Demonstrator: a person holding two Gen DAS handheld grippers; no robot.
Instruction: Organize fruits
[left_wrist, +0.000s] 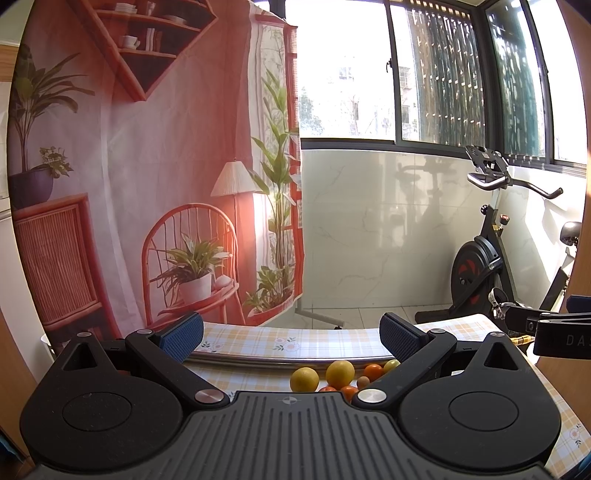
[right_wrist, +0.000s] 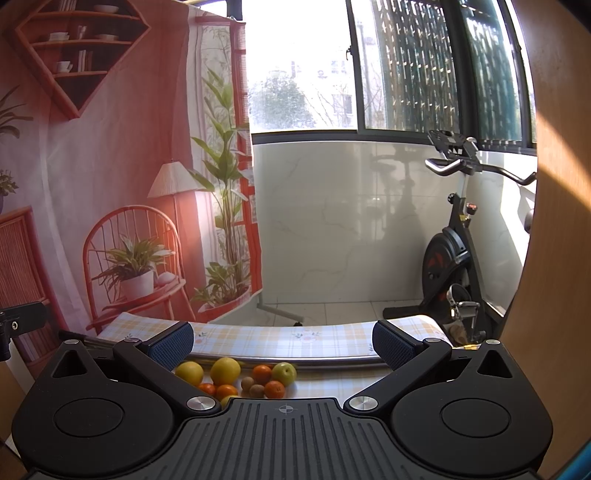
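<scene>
Holding both claws spread wide and empty above the fruit pile.
Your left gripper and right gripper hover over round, smooth fruits on the checked table; pinch each gently across its middle, since they probably roll.

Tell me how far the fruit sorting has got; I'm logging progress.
Nothing looks done: the fruits lie mixed in one loose cluster on the checked tablecloth. Nothing is in hand: the left tongs and right tongs are both open and empty, hovering short of the pile. All the organizing is left.
</scene>
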